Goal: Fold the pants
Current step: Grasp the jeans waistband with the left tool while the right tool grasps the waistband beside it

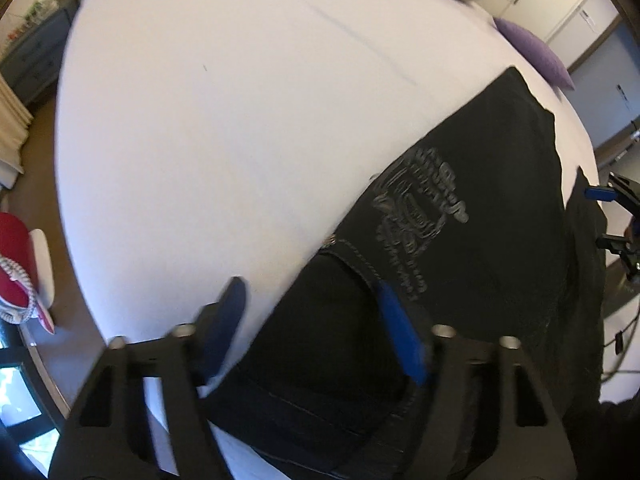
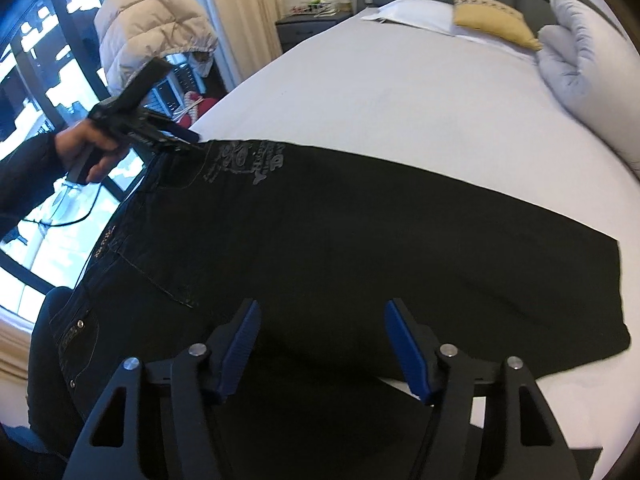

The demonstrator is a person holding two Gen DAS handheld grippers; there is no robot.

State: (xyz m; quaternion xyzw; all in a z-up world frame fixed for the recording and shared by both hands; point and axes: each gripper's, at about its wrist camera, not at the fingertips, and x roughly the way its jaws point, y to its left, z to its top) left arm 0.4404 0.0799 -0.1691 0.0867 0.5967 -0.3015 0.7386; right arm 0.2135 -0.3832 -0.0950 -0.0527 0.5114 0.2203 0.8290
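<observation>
Black pants (image 2: 360,232) with a grey printed logo (image 2: 244,160) lie flat on a white bed (image 2: 400,92), waist toward the near left, legs running right. They also show in the left wrist view (image 1: 460,208). My left gripper (image 1: 308,312) is open at the waistband's far corner, one blue pad over the sheet, one over the cloth; it shows in the right wrist view (image 2: 184,140). My right gripper (image 2: 320,328) is open just above the near edge of the pants; it also shows at the right edge of the left wrist view (image 1: 612,216).
Pillows lie at the head of the bed: white (image 2: 416,14), yellow (image 2: 492,18), grey (image 2: 576,52). A purple cushion (image 1: 532,52) sits near the bed edge. A puffy jacket (image 2: 152,20) hangs by the window. A nightstand (image 2: 312,20) stands beside the bed.
</observation>
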